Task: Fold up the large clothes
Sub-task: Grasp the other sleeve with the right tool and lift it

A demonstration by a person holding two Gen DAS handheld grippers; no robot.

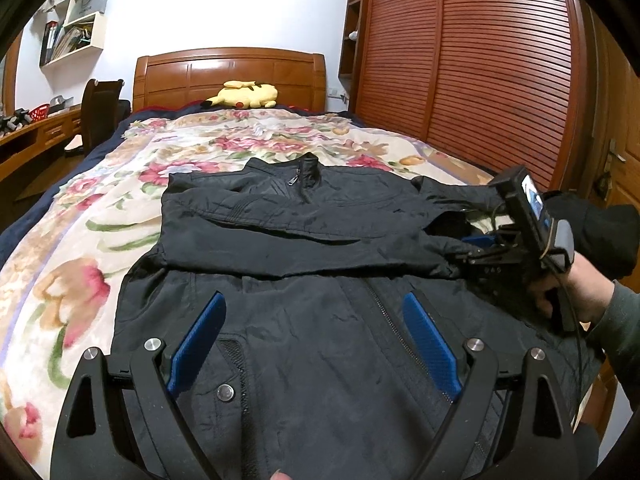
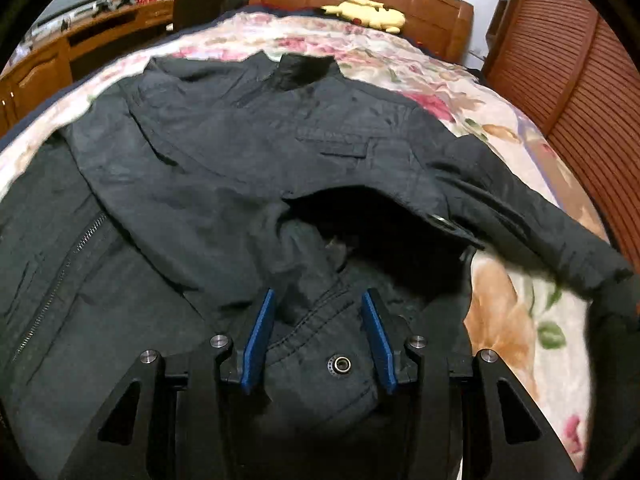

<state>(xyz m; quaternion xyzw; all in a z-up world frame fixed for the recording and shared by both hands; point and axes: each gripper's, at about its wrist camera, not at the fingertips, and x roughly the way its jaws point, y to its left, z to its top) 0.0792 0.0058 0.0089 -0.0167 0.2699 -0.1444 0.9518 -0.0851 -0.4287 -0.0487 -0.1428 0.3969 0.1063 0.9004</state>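
Observation:
A black zip jacket [image 1: 280,248] lies front up on the floral bedspread [image 1: 100,216], collar toward the headboard. Its left sleeve is folded across the chest. My left gripper [image 1: 316,316] hovers open and empty over the jacket's lower front. My right gripper [image 2: 318,312] has its blue pads [image 2: 262,328] either side of the right sleeve's cuff [image 2: 320,344], which has a metal snap; the jaws stand partly apart around the fabric. The right gripper also shows in the left wrist view [image 1: 492,248] at the jacket's right edge. The right sleeve [image 2: 540,216] trails over the bedspread.
A yellow plush toy [image 1: 244,96] lies by the wooden headboard [image 1: 228,72]. A louvred wooden wardrobe [image 1: 480,60] stands right of the bed. A desk [image 1: 36,132] and dark chair [image 1: 98,112] stand to the left. Wall shelves [image 1: 76,28] hang above.

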